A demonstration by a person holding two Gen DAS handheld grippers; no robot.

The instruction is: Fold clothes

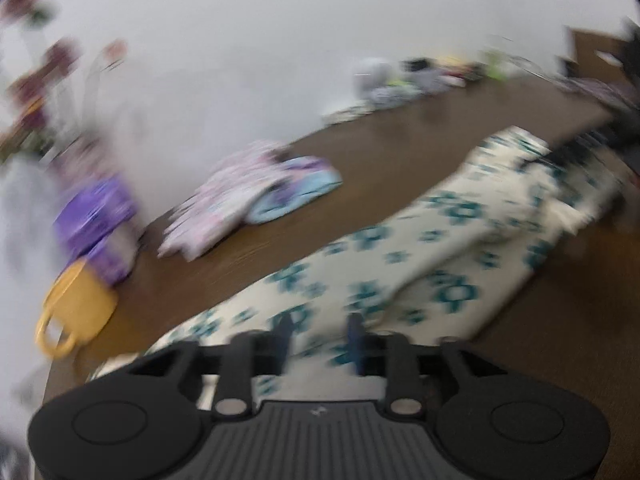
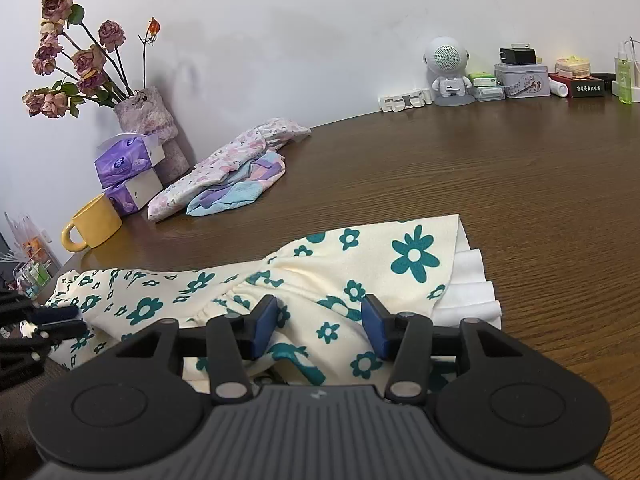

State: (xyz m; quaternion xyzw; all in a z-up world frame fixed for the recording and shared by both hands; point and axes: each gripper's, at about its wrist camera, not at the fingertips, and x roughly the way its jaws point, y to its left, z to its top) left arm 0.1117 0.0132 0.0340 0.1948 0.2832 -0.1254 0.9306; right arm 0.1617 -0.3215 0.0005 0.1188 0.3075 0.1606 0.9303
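A cream garment with teal flowers (image 2: pixel 360 280) lies stretched along the near edge of the brown table (image 2: pixel 520 184); it also shows, blurred, in the left wrist view (image 1: pixel 420 248). My right gripper (image 2: pixel 320 330) is open just above its gathered middle, blue pads apart. My left gripper (image 1: pixel 320 340) is open over the garment's left end; it also shows at the left edge of the right wrist view (image 2: pixel 60 320). A white pleated layer (image 2: pixel 472 284) sticks out at the garment's right end.
A pile of pink floral and blue clothes (image 2: pixel 228 176) lies at the back left. A yellow mug (image 2: pixel 94 224), purple tissue boxes (image 2: pixel 128 172) and a vase of dried roses (image 2: pixel 156 128) stand by the wall. A white robot speaker (image 2: pixel 448 72) and small boxes (image 2: pixel 520 80) line the back right.
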